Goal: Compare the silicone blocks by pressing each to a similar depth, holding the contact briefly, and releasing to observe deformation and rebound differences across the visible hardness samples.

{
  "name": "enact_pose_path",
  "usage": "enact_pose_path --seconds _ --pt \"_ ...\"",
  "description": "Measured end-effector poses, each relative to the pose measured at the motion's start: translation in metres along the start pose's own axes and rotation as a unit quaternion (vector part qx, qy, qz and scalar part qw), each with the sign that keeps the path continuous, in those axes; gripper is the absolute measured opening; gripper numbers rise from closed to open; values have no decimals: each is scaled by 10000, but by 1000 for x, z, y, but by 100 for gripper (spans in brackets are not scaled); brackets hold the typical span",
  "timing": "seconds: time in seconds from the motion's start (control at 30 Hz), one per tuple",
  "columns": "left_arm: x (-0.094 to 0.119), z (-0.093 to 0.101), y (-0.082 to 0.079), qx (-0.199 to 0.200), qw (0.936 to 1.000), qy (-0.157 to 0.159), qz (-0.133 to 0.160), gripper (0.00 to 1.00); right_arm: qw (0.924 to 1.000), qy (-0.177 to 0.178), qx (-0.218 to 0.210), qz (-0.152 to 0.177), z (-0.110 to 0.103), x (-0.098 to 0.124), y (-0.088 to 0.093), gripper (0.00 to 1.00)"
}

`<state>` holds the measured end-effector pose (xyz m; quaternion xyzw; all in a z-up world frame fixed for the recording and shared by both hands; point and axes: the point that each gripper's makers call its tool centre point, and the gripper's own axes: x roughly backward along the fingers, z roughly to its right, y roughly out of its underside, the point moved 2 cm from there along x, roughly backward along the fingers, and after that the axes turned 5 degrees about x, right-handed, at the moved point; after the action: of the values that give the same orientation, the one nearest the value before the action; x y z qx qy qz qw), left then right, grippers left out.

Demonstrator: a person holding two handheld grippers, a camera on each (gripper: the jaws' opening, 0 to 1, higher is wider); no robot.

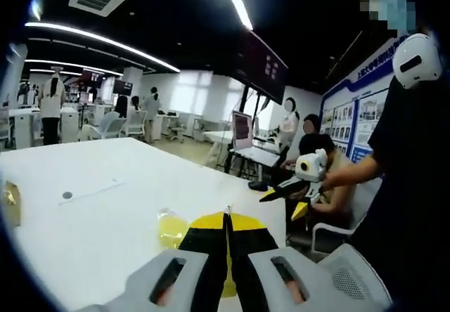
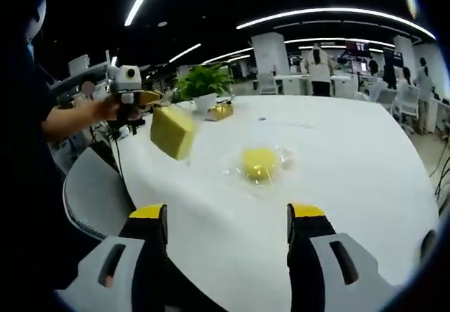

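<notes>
In the left gripper view, the left gripper (image 1: pixel 226 249) sits low centre with its yellow-tipped black jaws pressed together on nothing, seemingly parked above the white table (image 1: pixel 91 185). A small yellow silicone piece in clear wrap (image 1: pixel 171 229) lies just left of the jaws; the right gripper (image 1: pixel 295 182) shows mid-right.

In the right gripper view, the right gripper (image 2: pixel 226 221) stands wide apart at the bottom, looking readied for a press. A round yellow silicone sample in clear film (image 2: pixel 259 163) lies centre; a pale yellow rectangular silicone block (image 2: pixel 173 132) stands upper left.
</notes>
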<state>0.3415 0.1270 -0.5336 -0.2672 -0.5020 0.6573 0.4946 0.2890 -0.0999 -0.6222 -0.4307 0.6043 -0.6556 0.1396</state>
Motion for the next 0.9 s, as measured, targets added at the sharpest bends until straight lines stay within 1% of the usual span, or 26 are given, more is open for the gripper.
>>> enact_pose_path --seconds 0.03,0.1,0.13,0.27,0.4,0.53,0.63,0.67,0.7,0.73,0.77,0.8,0.87,0.9 --pt "0 0 1 -5 10000 -5 8 0 10000 4 36 -15 0 -1 -1 63" --pt "3 -2 7 161 9998 -78 63 0 10000 4 44 -49 0 -2 0 63" --pt "5 -3 9 159 9998 -108 71 0 10000 -1 14 -65 0 -3 1 63" --pt "11 -16 18 381 9988 -298 19 0 9998 -53 -54 -156 -1 -7 4 62" --pt "18 -35 25 618 9966 -543 64 0 9998 -58 -84 -190 -1 -10 5 62" --pt "20 -58 35 1056 9919 -690 151 0 9997 -46 -106 -226 1 -12 6 62" --pt "18 -74 40 1145 9905 -753 137 0 9996 -13 -158 -238 3 -12 5 62" --pt "17 -80 36 1188 9898 -723 301 0 9996 -5 -165 -238 4 -13 5 62" --pt "16 -82 31 1504 9855 -644 458 0 9996 -2 -167 -243 4 -13 5 62" --pt "16 -87 31 1550 9844 -701 454 0 9995 12 -176 -252 6 -13 5 62" --pt "16 -97 31 1390 9861 -806 421 0 9995 24 -187 -255 7 -13 5 62" --pt "15 -101 29 1432 9855 -794 451 0 9995 38 -211 -251 9 -14 5 62" --pt "16 -118 26 1440 9831 -1005 520 0 9993 53 -277 -247 10 -15 5 62" --pt "15 -124 26 1407 9834 -1022 512 0 9992 52 -293 -254 10 -15 5 62"
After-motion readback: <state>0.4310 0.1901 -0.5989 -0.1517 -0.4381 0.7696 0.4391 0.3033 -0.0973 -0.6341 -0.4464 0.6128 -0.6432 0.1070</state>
